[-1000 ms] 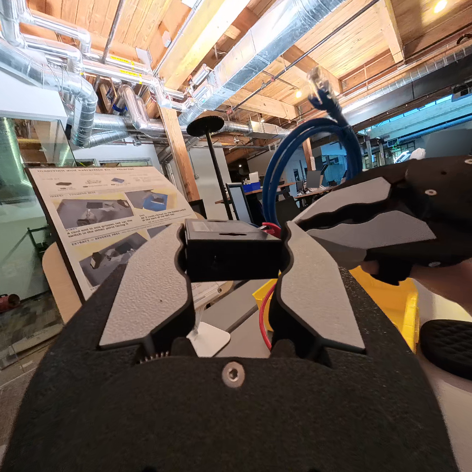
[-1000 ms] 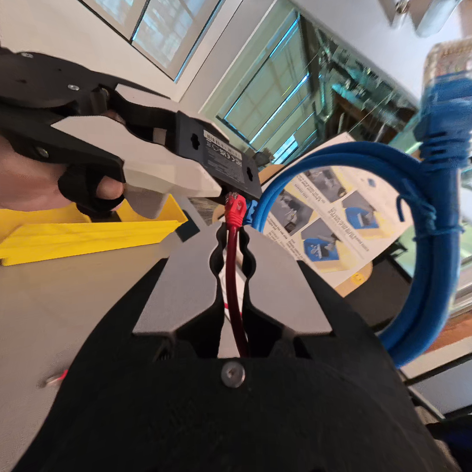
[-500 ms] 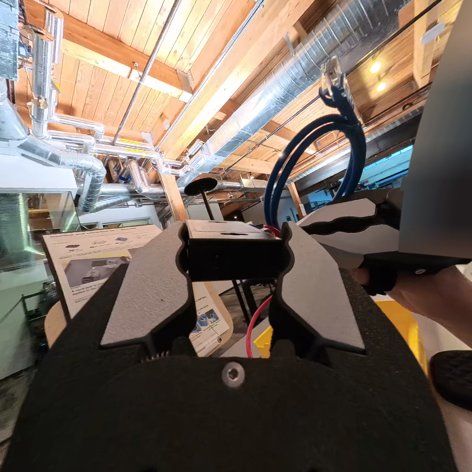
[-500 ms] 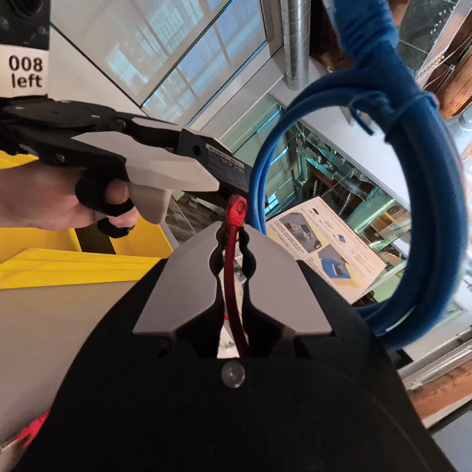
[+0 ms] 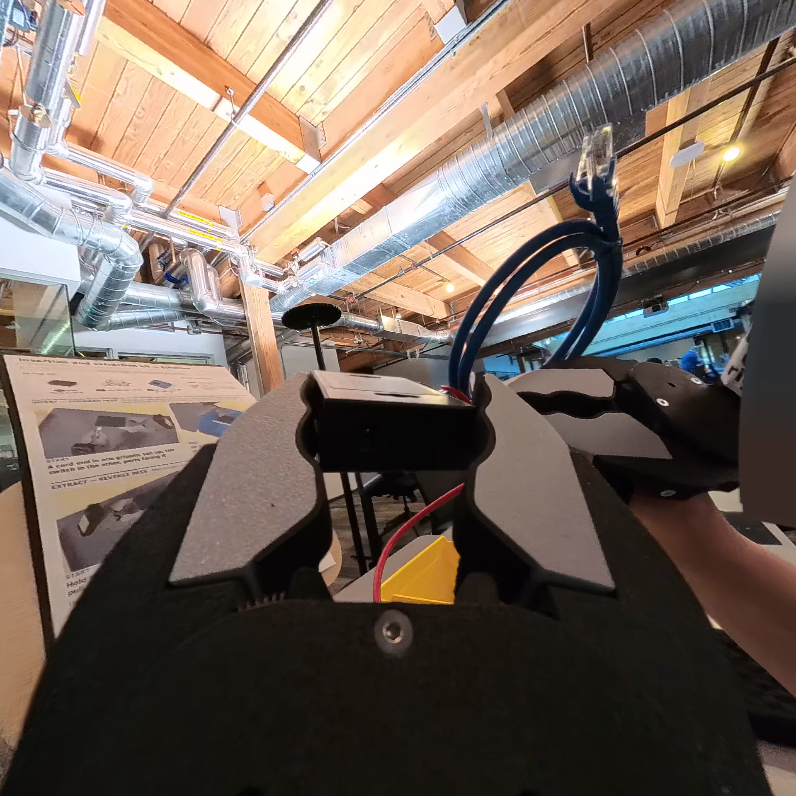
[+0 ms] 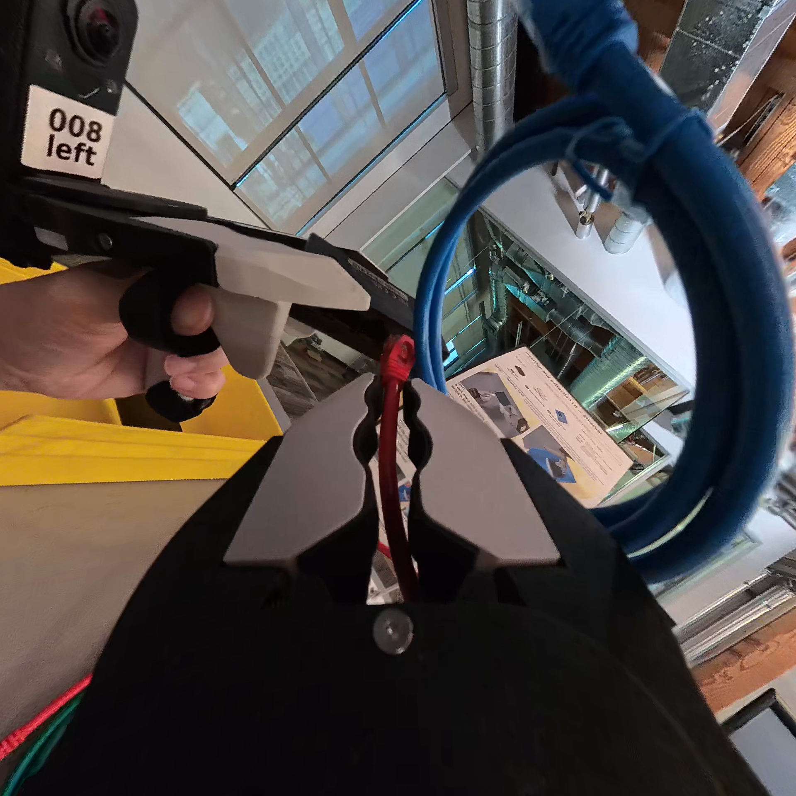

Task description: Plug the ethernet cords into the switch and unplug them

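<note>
My left gripper (image 5: 394, 400) is shut on the black switch (image 5: 392, 430) and holds it in the air, tilted up toward the ceiling. My right gripper (image 6: 390, 381) is shut on the red cord (image 6: 394, 474) just behind its red plug (image 6: 398, 357). The plug meets the port side of the switch (image 6: 379, 288); how deep it sits is hidden. A coiled blue cord (image 6: 732, 344) is plugged in beside it and loops upward (image 5: 598, 301), its free clear plug (image 5: 596, 150) on top. The right gripper also shows in the left wrist view (image 5: 573, 409).
A yellow bin (image 6: 107, 448) sits on the grey table (image 6: 86, 560) below the left gripper (image 6: 293, 275). A printed instruction board (image 5: 107, 430) stands to the left. A black stand with a round top (image 5: 312, 318) is behind the switch. Loose red and green cords (image 6: 34, 723) lie at lower left. The gap from one gripper's tips to the other's is roughly 5 cm.
Both grippers have risen and tilted upward together, so more ceiling shows. The switch stays gripped, the red plug stays at its ports, and the blue coil swung higher.
</note>
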A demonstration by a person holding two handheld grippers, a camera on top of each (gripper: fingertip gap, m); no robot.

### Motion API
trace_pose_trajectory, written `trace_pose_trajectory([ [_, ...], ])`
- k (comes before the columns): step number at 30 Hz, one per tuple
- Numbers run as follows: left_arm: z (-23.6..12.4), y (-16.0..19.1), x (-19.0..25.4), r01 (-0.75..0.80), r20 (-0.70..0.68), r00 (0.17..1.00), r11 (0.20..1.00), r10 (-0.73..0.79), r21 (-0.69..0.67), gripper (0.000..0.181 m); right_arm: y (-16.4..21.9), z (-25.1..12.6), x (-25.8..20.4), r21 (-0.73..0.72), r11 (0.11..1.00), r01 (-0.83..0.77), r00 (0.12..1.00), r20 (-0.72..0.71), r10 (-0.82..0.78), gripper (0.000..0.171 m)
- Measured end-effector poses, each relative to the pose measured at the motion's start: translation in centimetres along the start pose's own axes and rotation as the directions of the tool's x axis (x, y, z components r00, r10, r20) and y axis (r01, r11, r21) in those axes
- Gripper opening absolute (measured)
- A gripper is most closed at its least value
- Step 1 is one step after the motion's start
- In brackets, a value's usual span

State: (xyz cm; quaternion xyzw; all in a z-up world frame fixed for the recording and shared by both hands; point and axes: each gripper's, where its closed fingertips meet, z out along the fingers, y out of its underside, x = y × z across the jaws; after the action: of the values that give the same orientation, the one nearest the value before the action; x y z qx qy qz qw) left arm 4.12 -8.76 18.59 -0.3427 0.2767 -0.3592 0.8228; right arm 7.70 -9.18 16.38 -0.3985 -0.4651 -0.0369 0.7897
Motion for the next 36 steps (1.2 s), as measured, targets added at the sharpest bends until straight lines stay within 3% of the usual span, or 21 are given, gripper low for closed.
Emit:
trace_pose_trajectory([
  [17,-0.1,-0.7,0.7,-0.041,-0.03,0.999,0.999,0.041,-0.016,0.069,0.1,0.2,0.0,-0.118,0.991,0.057,0.995,-0.071,-0.065,0.009],
  [36,-0.1,-1.1,0.7,-0.108,-0.047,0.993,0.994,0.107,-0.024,0.069,-0.3,0.4,-0.1,-0.027,0.997,-0.074,0.995,-0.062,0.072,0.009],
])
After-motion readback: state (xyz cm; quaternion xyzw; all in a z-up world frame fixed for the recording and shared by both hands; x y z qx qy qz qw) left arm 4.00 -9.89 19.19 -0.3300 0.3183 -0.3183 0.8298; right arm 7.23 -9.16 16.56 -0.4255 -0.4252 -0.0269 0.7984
